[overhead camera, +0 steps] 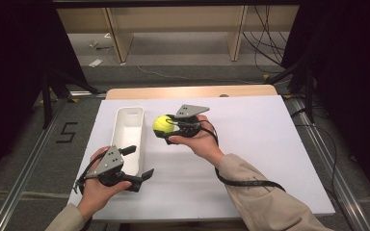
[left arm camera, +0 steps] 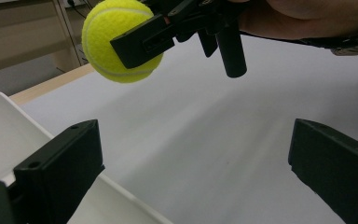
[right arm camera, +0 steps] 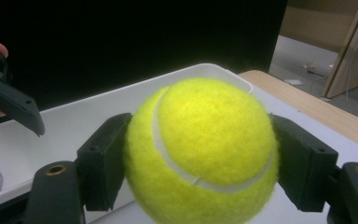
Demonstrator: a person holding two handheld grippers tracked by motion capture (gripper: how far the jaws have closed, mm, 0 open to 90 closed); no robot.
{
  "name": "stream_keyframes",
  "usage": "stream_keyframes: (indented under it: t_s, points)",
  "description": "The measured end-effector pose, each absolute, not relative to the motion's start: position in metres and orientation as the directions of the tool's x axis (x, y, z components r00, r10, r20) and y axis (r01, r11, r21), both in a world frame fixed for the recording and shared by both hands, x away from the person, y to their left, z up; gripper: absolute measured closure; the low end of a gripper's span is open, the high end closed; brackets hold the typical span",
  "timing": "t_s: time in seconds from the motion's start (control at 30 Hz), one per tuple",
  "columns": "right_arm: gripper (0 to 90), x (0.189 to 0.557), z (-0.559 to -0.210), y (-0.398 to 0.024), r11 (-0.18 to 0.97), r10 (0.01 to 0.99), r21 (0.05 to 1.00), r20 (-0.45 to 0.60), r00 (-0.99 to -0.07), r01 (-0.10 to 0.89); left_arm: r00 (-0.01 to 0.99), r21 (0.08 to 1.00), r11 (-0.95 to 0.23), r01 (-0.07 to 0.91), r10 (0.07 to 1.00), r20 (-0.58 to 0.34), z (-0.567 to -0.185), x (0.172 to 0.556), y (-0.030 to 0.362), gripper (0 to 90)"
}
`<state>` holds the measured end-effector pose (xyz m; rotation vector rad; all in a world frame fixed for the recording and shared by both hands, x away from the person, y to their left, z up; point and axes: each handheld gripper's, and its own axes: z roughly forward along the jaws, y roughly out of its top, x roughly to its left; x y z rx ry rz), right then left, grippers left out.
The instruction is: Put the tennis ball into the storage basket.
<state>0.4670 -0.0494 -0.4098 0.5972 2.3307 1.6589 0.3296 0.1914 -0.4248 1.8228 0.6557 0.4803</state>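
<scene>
A yellow tennis ball (overhead camera: 163, 123) hangs in the air just right of a long white tray (overhead camera: 119, 126), with my right gripper (overhead camera: 166, 126) shut on it. In the right gripper view both black jaws press the sides of the ball (right arm camera: 200, 149), and the tray (right arm camera: 70, 121) lies behind it. My left gripper (overhead camera: 138, 164) stands open near the tray's near end, low over the white sheet, with nothing between its jaws. Seen from the left gripper view, the ball (left arm camera: 116, 39) and the right gripper (left arm camera: 144, 39) are up ahead, and a tray corner (left arm camera: 0, 126) is at the left.
A white sheet (overhead camera: 250, 144) covers the table, with a wooden strip (overhead camera: 192, 91) at its far edge. Metal rails (overhead camera: 24, 168) run along both sides on the floor. Wooden furniture legs (overhead camera: 118, 33) and cables (overhead camera: 265, 43) lie beyond the table.
</scene>
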Motion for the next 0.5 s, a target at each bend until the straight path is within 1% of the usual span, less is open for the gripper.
stream_keyframes:
  t_s: [0.5]
  points:
    - [27.3,0.469,-0.408,-0.038,0.267,0.432,0.945,0.059,-0.9,0.19,0.765,0.945,-0.258,0.202,0.643,0.012,-0.424,0.329,0.192,2.5]
